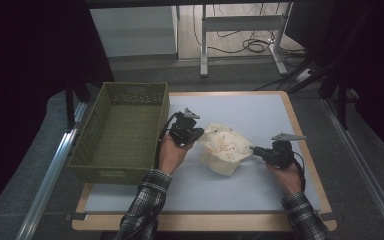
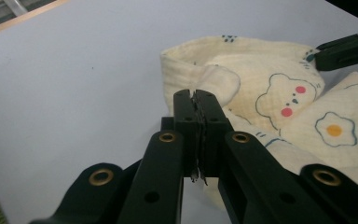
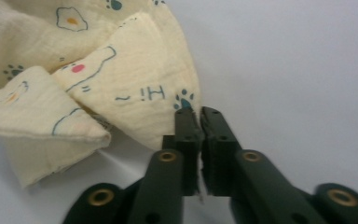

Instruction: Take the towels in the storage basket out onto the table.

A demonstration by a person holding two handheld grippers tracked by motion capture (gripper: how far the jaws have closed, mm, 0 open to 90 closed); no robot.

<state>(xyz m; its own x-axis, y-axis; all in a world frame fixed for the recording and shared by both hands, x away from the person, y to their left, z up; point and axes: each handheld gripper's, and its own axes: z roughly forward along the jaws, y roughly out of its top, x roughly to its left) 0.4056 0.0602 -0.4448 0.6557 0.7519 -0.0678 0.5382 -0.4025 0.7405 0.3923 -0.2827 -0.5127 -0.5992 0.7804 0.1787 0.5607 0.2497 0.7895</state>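
High view, crumpled cloth [image 1: 223, 148], long axis left-right

Lab: dark curtains [image 1: 25, 60], metal rails [image 1: 45, 185], loose floor cables [image 1: 250, 45], framed table [image 1: 305, 150].

We see a dim room: grey carpet floor [image 1: 230, 75], a metal-legged desk frame [image 1: 240, 30] with loose cables [image 1: 252, 45], dark curtains [image 1: 25, 60] on both sides.

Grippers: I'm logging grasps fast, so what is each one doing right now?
Left gripper: closed on an edge of the cream cloth.
Right gripper: closed on the cloth's opposite edge.
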